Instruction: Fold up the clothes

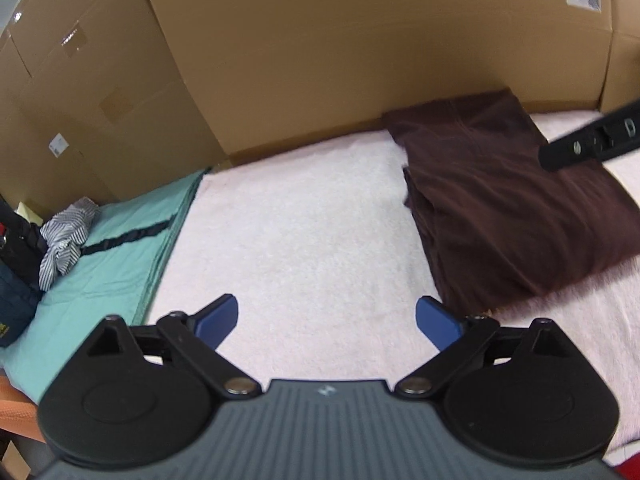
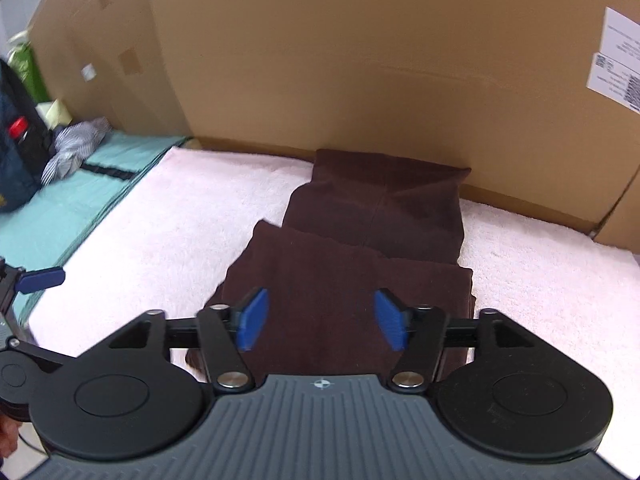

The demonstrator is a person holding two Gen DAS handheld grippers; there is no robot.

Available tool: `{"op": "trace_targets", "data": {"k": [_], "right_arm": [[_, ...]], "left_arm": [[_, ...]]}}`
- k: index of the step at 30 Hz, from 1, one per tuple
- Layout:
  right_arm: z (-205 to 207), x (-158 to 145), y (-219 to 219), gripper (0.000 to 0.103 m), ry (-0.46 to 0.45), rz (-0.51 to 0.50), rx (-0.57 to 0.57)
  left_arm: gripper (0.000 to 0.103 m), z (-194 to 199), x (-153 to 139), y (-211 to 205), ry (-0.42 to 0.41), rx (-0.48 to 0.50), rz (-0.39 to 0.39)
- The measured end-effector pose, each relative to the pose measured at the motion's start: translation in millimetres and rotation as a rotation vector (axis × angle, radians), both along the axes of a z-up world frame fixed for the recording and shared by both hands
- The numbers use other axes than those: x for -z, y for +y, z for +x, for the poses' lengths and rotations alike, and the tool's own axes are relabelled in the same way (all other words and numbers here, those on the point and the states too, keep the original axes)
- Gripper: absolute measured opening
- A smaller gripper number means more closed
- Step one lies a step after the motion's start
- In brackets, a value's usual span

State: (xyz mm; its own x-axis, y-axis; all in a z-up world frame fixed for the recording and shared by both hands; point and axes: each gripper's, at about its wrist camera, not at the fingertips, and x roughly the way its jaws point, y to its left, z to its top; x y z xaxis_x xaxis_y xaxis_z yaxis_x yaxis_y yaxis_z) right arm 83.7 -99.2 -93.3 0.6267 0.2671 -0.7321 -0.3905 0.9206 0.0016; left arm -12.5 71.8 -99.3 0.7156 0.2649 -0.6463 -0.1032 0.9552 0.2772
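While both tools hover above the work surface, neither has hold of anything. The left gripper [image 1: 326, 322] has its blue fingers [image 1: 218, 320] spread wide, with only the pale pink towel [image 1: 296, 220] showing between them. The right gripper [image 2: 320, 318] likewise has its fingers [image 2: 252, 318] parted and empty; it is positioned over the near end of the dark brown garment [image 2: 360, 280], and whether the tips touch the cloth cannot be determined.

The garment lies folded on the pink towel, its far end against or just short of the cardboard boxes [image 2: 360, 60] that back the surface. In the right wrist view it presents stepped layers, the narrower far portion [image 2: 384, 200] partly overlapped by a wider near fold. In the left wrist view the same garment [image 1: 500, 200] sits to the right of the left gripper, with part of the right gripper [image 1: 592, 140] projecting over it from the frame edge.

To the left of the towel lies a teal cloth [image 1: 112, 264], crossed by a dark strap [image 1: 124, 238]. A crumpled striped garment [image 1: 68, 240] rests on the teal cloth near a dark blue bag [image 1: 12, 292]. A red-capped bottle [image 2: 18, 126] shows at the bag in the right wrist view. White labels [image 2: 620, 68] are fixed to the cardboard.
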Motion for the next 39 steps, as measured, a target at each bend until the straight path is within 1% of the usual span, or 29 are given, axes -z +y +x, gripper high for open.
{"op": "trace_targets", "data": {"k": [2,4,5,7,8,10,12,13,15,19,23,26,29,30,32,33,34,36,39], "right_arm": [[5,-1,6,0.072,-0.010,-0.035,0.034],[10,-2,12,0.072,-0.021,-0.071,0.069],[12,-3,15,0.072,-0.026,-0.088,0.086],[20,-4,23,0.072,-0.044,-0.130,0.111],[25,-5,28,0.072,-0.053,-0.150,0.119],[31,-5,33,0.072,-0.053,-0.154,0.132],[35,-5,35,0.072,-0.049,-0.144,0.149],[36,-4,34,0.072,-0.048,-0.142,0.156],[36,-3,29,0.072,-0.055,-0.130,0.171],[38,-1,20,0.072,-0.026,-0.087,0.237],[34,-3,22,0.073,-0.029,-0.065,0.256],[27,-6,24,0.080,-0.054,-0.047,0.244],[19,-4,23,0.079,-0.078,-0.040,0.219],[17,-3,21,0.075,-0.077,-0.033,0.209],[16,3,15,0.060,-0.032,-0.024,0.223],[16,6,12,0.042,-0.007,-0.022,0.237],[16,9,9,0.028,0.018,-0.020,0.252],[14,14,4,0.026,0.040,-0.020,0.291],[8,18,-1,0.026,0.034,-0.022,0.320]], "left_arm": [[0.097,8,-26,5,-0.071,-0.004,-0.010],[0.098,11,-63,14,-0.189,0.000,-0.069],[0.102,12,-79,15,-0.238,0.004,-0.093],[0.102,12,-110,15,-0.330,0.012,-0.139],[0.102,13,-121,13,-0.357,0.039,-0.164],[0.102,14,-132,3,-0.387,0.107,-0.169],[0.102,14,-132,-8,-0.402,0.159,-0.120],[0.102,14,-128,-10,-0.402,0.167,-0.099],[0.102,21,-117,-1,-0.358,0.138,-0.123],[0.102,35,-94,19,-0.263,0.074,-0.178],[0.102,43,-70,31,-0.170,0.034,-0.174],[0.102,49,-48,35,-0.095,0.037,-0.185],[0.102,47,-28,32,-0.039,0.085,-0.165],[0.102,45,-22,31,-0.027,0.109,-0.156],[0.102,40,-12,29,-0.007,0.158,-0.137],[0.102,35,-9,25,-0.002,0.183,-0.126],[0.102,34,-5,22,-0.002,0.204,-0.112],[0.102,35,3,15,-0.005,0.246,-0.082],[0.102,44,11,7,0.003,0.288,-0.061]]}}
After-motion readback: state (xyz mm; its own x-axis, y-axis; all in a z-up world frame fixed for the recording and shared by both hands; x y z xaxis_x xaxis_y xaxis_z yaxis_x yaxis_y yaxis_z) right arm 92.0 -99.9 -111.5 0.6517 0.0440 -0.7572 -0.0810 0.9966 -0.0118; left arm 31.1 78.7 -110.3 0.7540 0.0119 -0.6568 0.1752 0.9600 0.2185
